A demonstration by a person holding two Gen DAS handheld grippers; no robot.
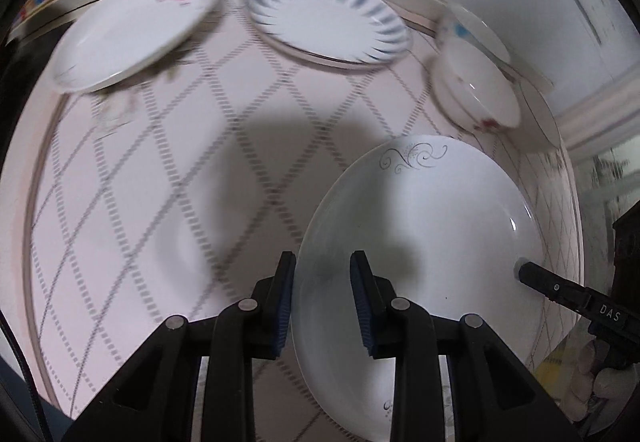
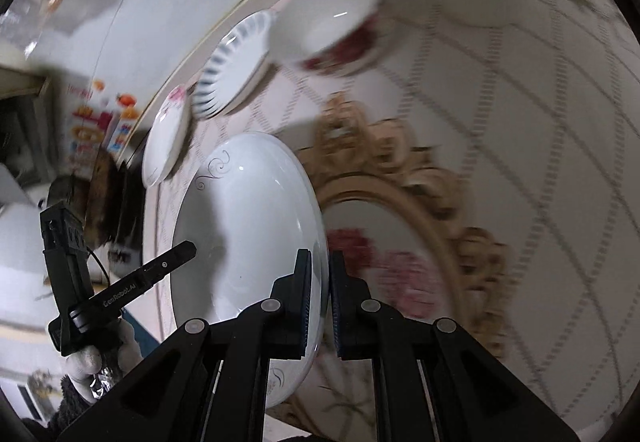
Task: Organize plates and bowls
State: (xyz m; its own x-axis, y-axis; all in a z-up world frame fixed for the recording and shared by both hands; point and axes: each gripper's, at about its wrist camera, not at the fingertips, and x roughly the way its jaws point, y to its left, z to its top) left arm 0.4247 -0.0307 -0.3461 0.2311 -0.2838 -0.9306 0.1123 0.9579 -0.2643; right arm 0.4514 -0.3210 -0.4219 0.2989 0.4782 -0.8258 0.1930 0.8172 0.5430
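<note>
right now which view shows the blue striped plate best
The left wrist view: the blue striped plate lies nearly face-on there, with its whole rim and striped border visible. In the right wrist view it is smaller, seen at a steep slant, and its edge is partly covered by a red-flowered bowl.

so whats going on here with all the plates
A person holds a white plate with a grey swirl by its two opposite rims, the left hand-held gripper on one and the right hand-held gripper on the other. A pink-flowered plate, a blue-striped plate and bowls sit on the patterned table.
</note>
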